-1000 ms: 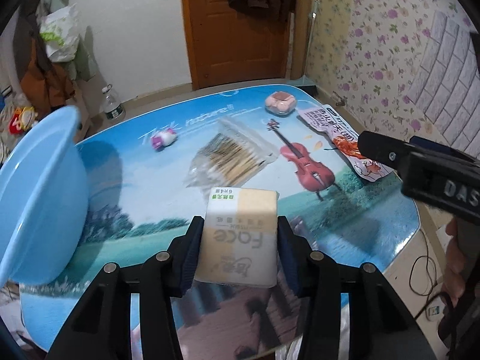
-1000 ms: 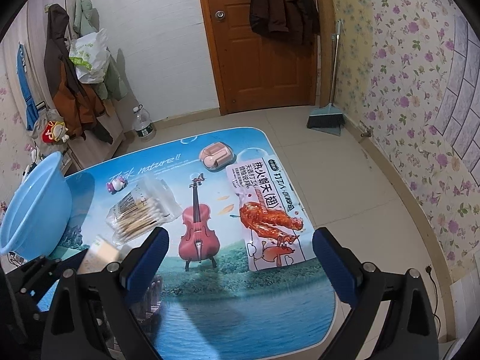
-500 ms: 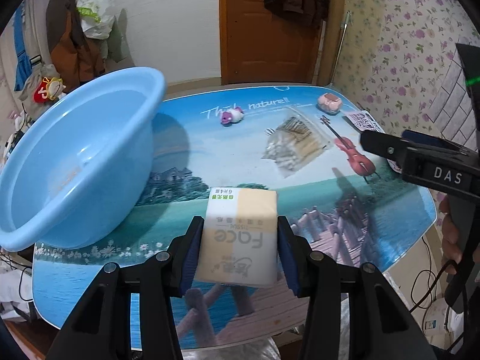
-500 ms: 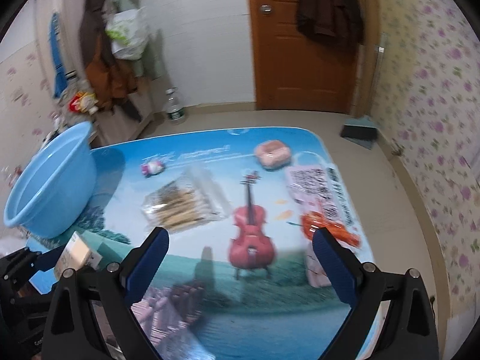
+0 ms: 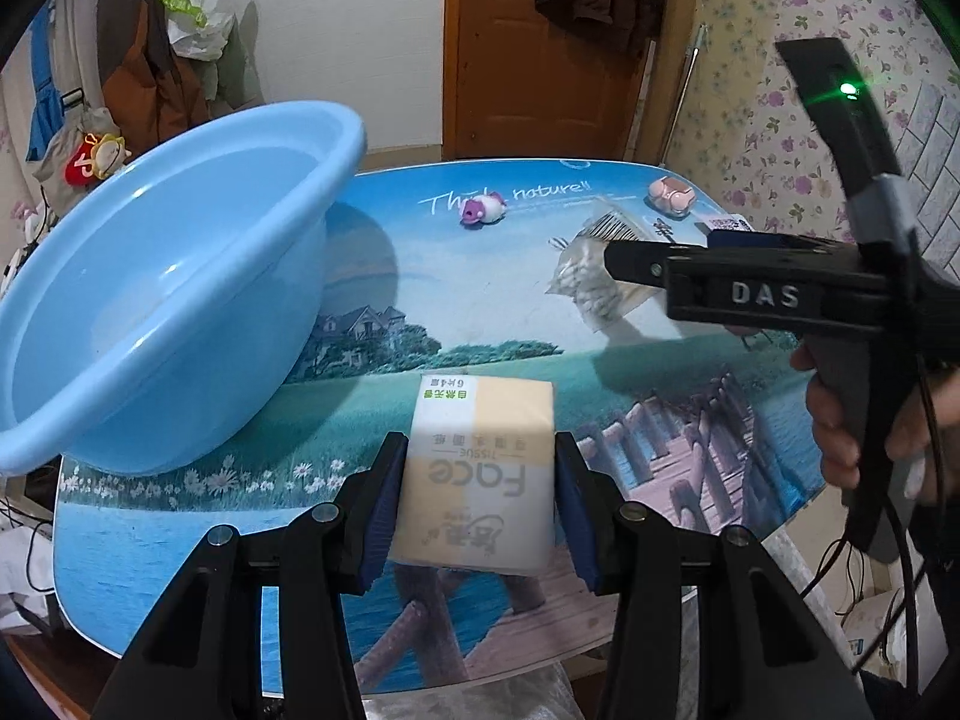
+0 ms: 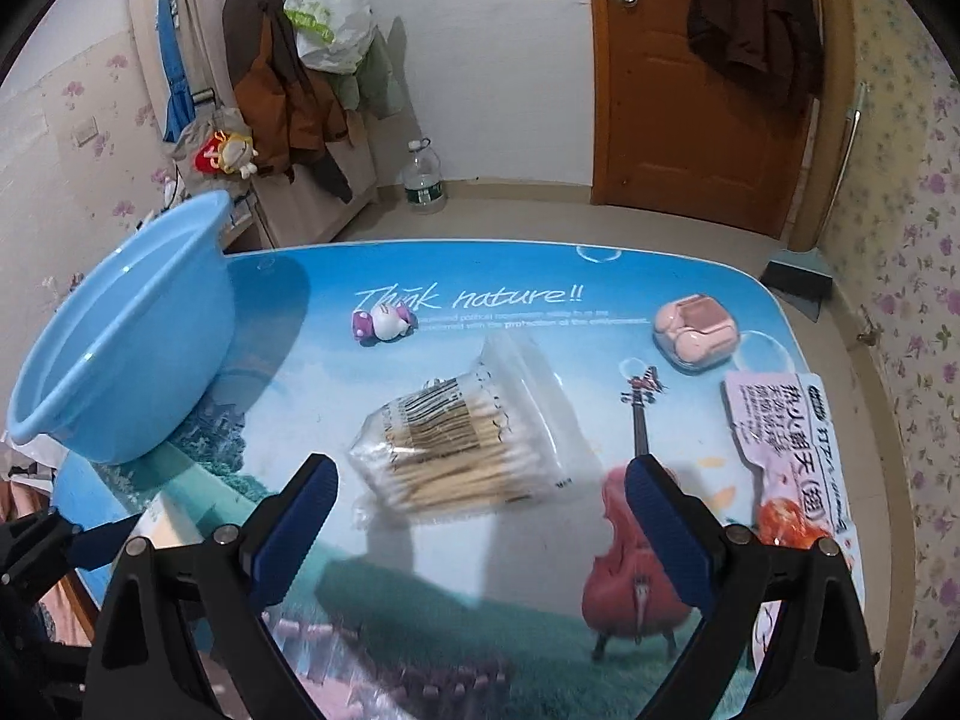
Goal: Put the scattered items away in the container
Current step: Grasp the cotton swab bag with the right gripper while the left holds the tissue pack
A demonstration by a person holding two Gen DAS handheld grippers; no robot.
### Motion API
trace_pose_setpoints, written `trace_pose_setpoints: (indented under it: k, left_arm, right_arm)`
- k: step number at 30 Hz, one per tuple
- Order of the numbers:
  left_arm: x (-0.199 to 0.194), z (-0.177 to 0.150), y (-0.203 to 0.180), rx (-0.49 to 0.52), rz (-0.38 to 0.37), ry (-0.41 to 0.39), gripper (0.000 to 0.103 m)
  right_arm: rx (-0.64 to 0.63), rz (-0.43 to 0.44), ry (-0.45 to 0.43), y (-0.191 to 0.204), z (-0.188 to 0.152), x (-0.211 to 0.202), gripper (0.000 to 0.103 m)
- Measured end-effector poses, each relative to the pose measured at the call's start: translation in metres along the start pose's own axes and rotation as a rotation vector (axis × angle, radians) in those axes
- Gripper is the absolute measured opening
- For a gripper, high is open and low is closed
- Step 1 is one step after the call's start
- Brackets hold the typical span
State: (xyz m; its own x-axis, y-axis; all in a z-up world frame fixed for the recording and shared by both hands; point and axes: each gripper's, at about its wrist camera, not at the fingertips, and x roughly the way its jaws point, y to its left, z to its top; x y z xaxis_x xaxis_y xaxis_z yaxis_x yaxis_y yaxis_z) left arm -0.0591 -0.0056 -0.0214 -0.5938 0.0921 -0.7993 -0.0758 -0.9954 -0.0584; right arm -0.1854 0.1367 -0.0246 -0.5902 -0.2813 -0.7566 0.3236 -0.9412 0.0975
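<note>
Printed table (image 6: 540,540), left tool (image 5: 474,492) gripping tissue pack (image 5: 480,480)

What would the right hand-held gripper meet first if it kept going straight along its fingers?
Most likely the bag of cotton swabs, which lies on the table centred just beyond the open right hand-held gripper. Depth is uncertain, but nothing else shows in between.

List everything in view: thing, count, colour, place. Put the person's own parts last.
basin: one, light blue, table's left edge
tissue pack: one, white and cream, between the left gripper's pads
cotton swab bag: one, clear, mid-table
toy figure: one, purple and white, far side near the basin
earbud case: one, pink, far right
snack packet: one, pink and white, right edge
table: one, blue printed scenery
left gripper: black, blue pads, shut on the pack
right gripper: black, blue pads, open, above the swab bag
hand: one, holding the right gripper's handle
</note>
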Motion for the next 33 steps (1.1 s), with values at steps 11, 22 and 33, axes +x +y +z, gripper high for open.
trace_pose_setpoints:
  k: [11,22,33]
  left_arm:
    - [0.005,0.000,0.004,-0.015,-0.026,0.004,0.046]
    - [0.002,0.003,0.010,-0.030,-0.031,-0.011,0.046]
    - [-0.001,0.001,0.013,-0.038,-0.028,-0.014,0.046]
  right_arm:
    - [-0.053,-0.018,0.053,0.008,0.007,0.030,0.097]
    - [-0.089,-0.032,0.075,0.016,0.007,0.044,0.097]
    - [-0.112,-0.019,0.053,0.019,0.004,0.042,0.074]
